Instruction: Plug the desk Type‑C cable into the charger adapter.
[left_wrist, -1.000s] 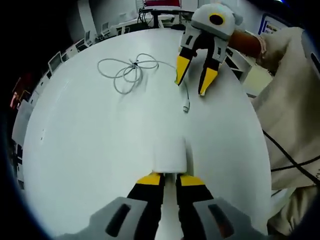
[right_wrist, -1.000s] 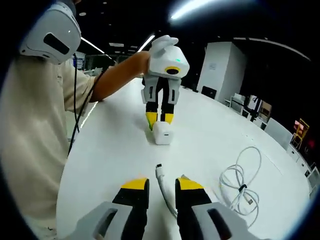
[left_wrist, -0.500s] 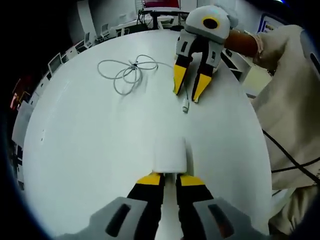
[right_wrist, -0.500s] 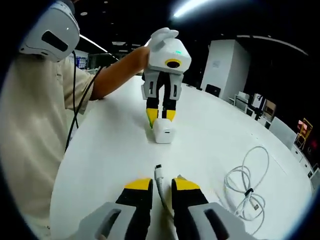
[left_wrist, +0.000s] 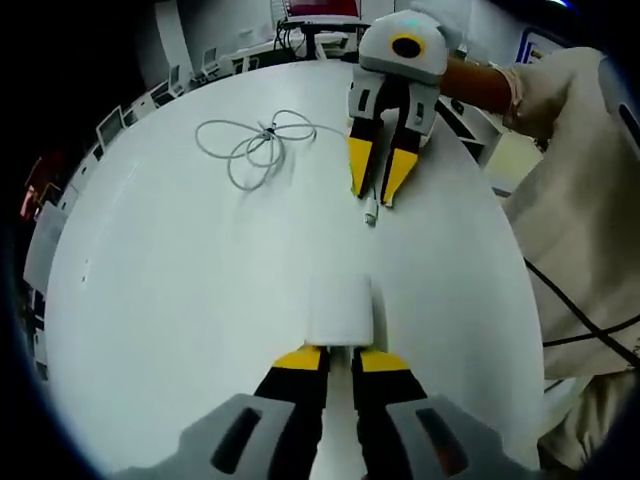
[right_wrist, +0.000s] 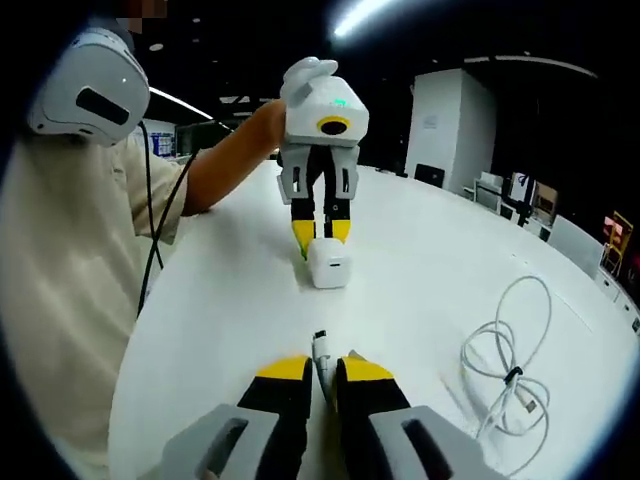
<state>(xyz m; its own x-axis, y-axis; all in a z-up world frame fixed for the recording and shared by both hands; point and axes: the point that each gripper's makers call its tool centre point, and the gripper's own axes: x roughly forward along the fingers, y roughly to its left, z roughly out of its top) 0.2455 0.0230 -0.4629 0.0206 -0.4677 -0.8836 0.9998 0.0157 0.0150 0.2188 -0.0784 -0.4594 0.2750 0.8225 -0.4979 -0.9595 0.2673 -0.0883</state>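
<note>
Left gripper (left_wrist: 338, 358) (right_wrist: 321, 231): jaws nearly together, tips against the near end of the white charger (left_wrist: 339, 311) (right_wrist: 328, 267) on the round white table (left_wrist: 180, 280) (right_wrist: 420, 270); whether they pinch it, cannot tell. Right gripper (right_wrist: 316, 366) (left_wrist: 376, 183): jaws clamped on the white cable (right_wrist: 321, 353) (left_wrist: 371, 205) just behind its plug, plug pointing toward the charger, well apart from it. Left gripper view shows the plug tip resting on the table past the jaws. Rest of the cable lies coiled to one side. No containers here.

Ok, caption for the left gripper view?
Left hand-held gripper pins the charger adapter; right hand-held gripper grips the cable plug.
</note>
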